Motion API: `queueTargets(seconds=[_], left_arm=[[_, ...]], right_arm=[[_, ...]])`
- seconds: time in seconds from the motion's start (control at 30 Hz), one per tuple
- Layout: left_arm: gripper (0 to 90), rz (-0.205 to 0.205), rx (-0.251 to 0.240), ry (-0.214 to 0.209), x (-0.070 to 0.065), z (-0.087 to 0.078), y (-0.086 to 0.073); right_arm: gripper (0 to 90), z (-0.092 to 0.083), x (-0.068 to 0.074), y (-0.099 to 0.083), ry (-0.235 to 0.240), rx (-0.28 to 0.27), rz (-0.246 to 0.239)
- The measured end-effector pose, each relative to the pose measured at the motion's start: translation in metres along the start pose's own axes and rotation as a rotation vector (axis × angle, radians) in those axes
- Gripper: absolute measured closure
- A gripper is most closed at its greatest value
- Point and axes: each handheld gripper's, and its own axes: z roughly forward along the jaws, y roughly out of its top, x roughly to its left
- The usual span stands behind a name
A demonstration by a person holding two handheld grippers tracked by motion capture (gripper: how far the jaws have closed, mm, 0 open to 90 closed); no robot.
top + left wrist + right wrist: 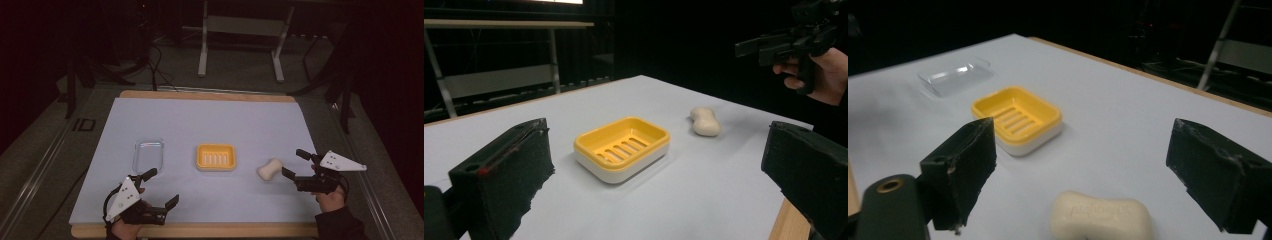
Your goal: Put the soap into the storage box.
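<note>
Surface: white sheet (210,125) over a wooden table (200,231).
Room: dark, metal frame (240,30) beyond.
Soap dish (216,157): centre.
Soap bar (269,168): right of dish.
Clear lid (149,154): left.
Left gripper (164,187): wide, empty.
Right gripper (295,164): wide, beside soap.

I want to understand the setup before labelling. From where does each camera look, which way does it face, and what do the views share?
High view: above the person's side, facing forward and down; left gripper, right gripper, both hands show.
Left gripper view: rides on it, faces the soap dish; own jaws show.
Right gripper view: rides on it, faces the soap; own jaws show.
Shared: dish and soap appear in all views.
</note>
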Motion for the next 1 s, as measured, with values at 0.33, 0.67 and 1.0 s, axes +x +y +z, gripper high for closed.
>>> queueTargets(seconds=[0.33, 0.67, 1.0], left_arm=[[0.2, -0.010, 0.003, -0.001, 0.002, 0.001, -0.002], [0.2, 0.001, 0.016, -0.006, 0.000, 0.002, -0.003], [0.2, 0.006, 0.026, -0.012, 0.000, 0.002, -0.003]], right_arm=[[12.5, 0.004, -0.006, 0.001, 0.087, 0.034, -0.030], [12.4, 0.011, -0.013, 0.008, 0.320, 0.094, -0.066], [12.4, 0.020, -0.013, 0.019, 0.484, 0.268, -0.134]])
